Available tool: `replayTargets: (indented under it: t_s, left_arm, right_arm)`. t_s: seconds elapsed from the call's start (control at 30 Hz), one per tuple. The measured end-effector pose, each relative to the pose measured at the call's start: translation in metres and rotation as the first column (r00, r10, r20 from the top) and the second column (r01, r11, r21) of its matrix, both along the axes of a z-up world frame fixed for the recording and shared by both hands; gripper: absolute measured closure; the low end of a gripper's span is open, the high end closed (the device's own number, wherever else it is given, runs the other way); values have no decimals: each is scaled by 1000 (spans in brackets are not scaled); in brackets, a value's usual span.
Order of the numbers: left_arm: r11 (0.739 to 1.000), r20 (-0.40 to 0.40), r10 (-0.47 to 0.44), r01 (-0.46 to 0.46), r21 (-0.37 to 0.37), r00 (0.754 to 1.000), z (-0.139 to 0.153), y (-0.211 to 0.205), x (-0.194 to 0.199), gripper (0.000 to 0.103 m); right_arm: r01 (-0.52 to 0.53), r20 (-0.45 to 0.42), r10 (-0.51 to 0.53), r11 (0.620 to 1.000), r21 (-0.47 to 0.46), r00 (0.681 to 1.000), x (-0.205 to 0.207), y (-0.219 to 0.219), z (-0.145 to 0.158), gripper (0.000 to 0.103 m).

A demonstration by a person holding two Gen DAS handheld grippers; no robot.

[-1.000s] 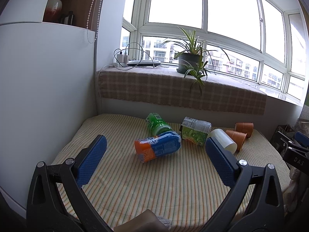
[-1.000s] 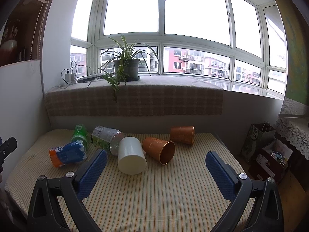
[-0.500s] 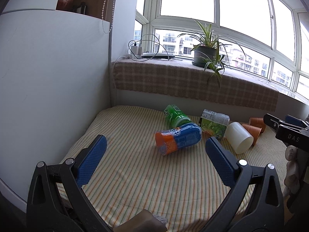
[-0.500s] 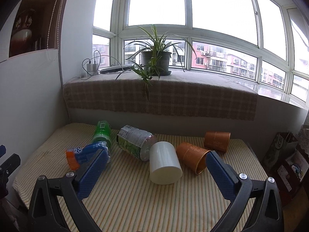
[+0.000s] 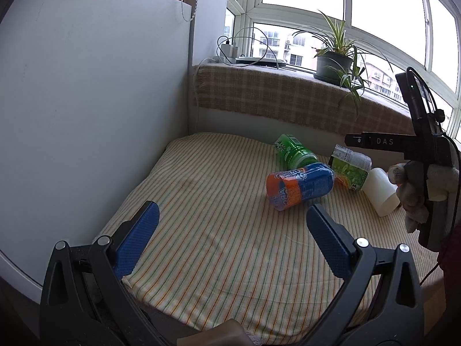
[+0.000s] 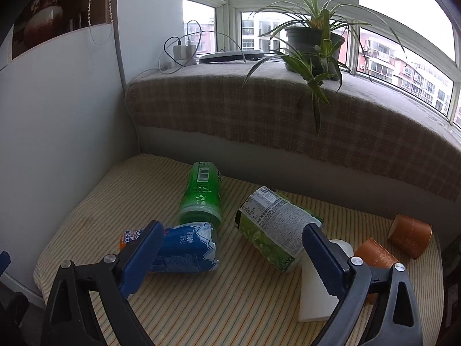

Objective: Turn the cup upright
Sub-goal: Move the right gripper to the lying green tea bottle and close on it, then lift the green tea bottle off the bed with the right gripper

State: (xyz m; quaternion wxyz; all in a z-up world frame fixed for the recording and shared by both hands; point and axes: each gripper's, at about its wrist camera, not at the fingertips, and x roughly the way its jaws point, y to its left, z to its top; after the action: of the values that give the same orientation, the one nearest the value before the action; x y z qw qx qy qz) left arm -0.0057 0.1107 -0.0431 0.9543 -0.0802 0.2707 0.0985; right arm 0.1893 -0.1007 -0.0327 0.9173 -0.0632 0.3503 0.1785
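The white plastic cup (image 6: 312, 288) lies on its side on the striped cloth-covered bench (image 5: 216, 230), its closed end touching the clear bottle with the green leafy label (image 6: 273, 230), which also lies flat. The right tongs (image 6: 233, 255) hang just above these things with jaws spread wide and nothing between them — the right blue pad crosses in front of the cup, though contact cannot be told. Beside the clear bottle lie a green plastic bottle (image 6: 201, 193) and a blue-and-orange labelled bottle (image 6: 184, 249), end to end. Two copper-brown cups (image 6: 410, 235) lie tipped over at the bench's right end. The left tongs (image 5: 230, 236) are likewise released and empty, over bare cloth, well apart from the bottles. A potted spider plant (image 6: 315, 40) stands on the checked windowsill cover (image 6: 259, 115) behind.
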Motion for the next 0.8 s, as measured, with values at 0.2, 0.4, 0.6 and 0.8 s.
replayTargets:
  t_s: [0.2,0.4,0.6,0.8]
  left_arm:
    - [999,-32,49,-50,-20,998,-8,18,-6,0]
    - [995,-41,99,-100,-27,994,-11,38,-15,0]
    - [991,-51,127,-129,-30,991,-13,48,-19,0]
    - [990,-59,136,-138,-38,989,-16,53,-19,0]
  right_arm:
    - [-77,-146,75,997,-4,986,52,38,-20,14]
    - [-105,-261,86,993,-61,962,94,70,-43,18]
    - [-96,-359,35,983,-154,933,127,90,-72,25]
    - [-108,-396,16,971,-211,918,136,100,-90,29]
